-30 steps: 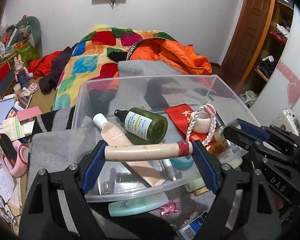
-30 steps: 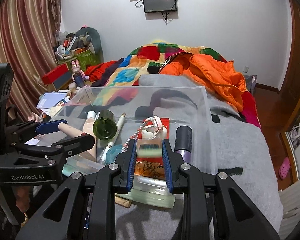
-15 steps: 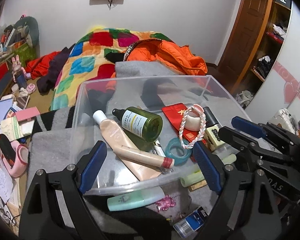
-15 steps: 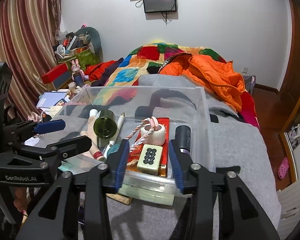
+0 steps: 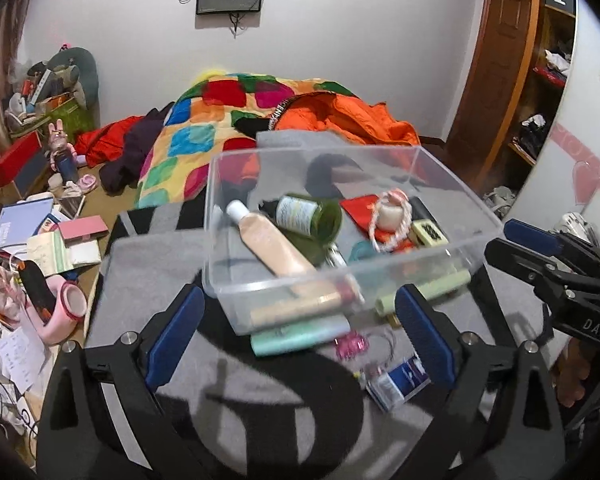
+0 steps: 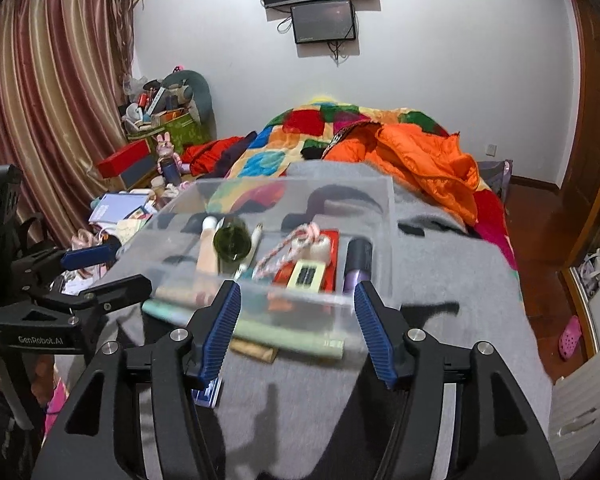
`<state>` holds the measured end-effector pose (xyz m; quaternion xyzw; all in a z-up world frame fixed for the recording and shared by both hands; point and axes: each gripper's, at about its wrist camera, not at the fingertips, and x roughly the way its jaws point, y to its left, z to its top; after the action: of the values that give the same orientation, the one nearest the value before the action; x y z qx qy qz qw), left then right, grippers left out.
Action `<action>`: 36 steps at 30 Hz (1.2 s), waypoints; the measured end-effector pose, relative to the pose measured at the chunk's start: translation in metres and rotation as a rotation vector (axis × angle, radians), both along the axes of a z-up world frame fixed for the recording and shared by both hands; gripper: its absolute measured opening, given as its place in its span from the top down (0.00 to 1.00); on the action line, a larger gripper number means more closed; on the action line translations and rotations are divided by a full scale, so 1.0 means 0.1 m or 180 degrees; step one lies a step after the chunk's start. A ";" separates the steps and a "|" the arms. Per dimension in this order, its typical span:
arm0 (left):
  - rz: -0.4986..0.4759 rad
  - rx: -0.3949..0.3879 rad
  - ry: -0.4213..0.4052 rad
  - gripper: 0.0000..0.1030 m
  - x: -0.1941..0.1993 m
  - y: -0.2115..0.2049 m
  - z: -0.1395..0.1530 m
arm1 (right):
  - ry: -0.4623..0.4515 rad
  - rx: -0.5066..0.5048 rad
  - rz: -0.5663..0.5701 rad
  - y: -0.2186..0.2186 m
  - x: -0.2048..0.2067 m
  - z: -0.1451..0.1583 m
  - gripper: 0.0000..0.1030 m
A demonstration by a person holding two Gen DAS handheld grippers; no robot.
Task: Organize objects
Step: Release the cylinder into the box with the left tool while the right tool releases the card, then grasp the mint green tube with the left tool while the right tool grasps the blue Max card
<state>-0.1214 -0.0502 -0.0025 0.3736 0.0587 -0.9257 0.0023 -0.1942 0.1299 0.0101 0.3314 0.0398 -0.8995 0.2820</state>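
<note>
Two wrist views over a clear plastic bin (image 5: 452, 200) that rests on a grey blanket (image 5: 148, 264) spread across the bed. We see the left hand-held gripper (image 5: 296, 344) with its blue pads spread wide and still parting; nothing lies between them, and they sit short of the bin's near wall. We see the right hand-held gripper (image 6: 298, 332) with its ribbed blue pads about half apart and likewise parting, empty, just in front of the bin's near edge.

Inside the bin, from the left wrist view: a beige cream tube (image 5: 272, 242) with a white cap lies diagonally; a dark green glass bottle (image 5: 306, 216) lies on its side, overlapping the tube; a red packet (image 5: 356, 210) sits beneath a white ornament wound with pink-and-white cord (image 5: 390, 216); a cream mahjong tile (image 5: 428, 233) lies face up to the right of the ornament; a teal ring (image 5: 360, 248) lies near the middle. A slim beige tube with a red band (image 5: 300, 304) lies along the near wall, blurred.

In the right wrist view we also note a purple bottle with a black cap (image 6: 358, 260) at the bin's right side.

Outside the bin, on the blanket near its front wall, lie a mint-green tube (image 5: 300, 334), a pink hair clip (image 5: 352, 344) and a blue-and-white packet (image 5: 400, 380). A patchwork quilt (image 5: 204, 128) and an orange jacket (image 5: 340, 116) lie behind the bin
</note>
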 end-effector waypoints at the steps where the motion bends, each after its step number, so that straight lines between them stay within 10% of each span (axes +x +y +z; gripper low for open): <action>1: -0.0008 0.0002 -0.0024 0.06 0.02 0.01 -0.03 | -0.0023 0.0010 0.0023 0.00 0.03 -0.03 0.46; 17: 0.0286 0.0148 -0.0260 0.06 0.29 -0.28 -0.32 | -0.0628 0.0167 0.0588 -0.54 0.46 -0.69 0.46; 36: 0.0293 0.0071 -0.0519 0.06 -0.22 0.05 -0.57 | -0.0448 0.0077 0.0310 -0.24 0.42 -0.65 0.56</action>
<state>-0.1430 -0.0451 -0.0595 0.4446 0.0857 -0.8905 0.0455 -0.1525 0.1061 -0.0551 0.3948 0.0469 -0.8586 0.3235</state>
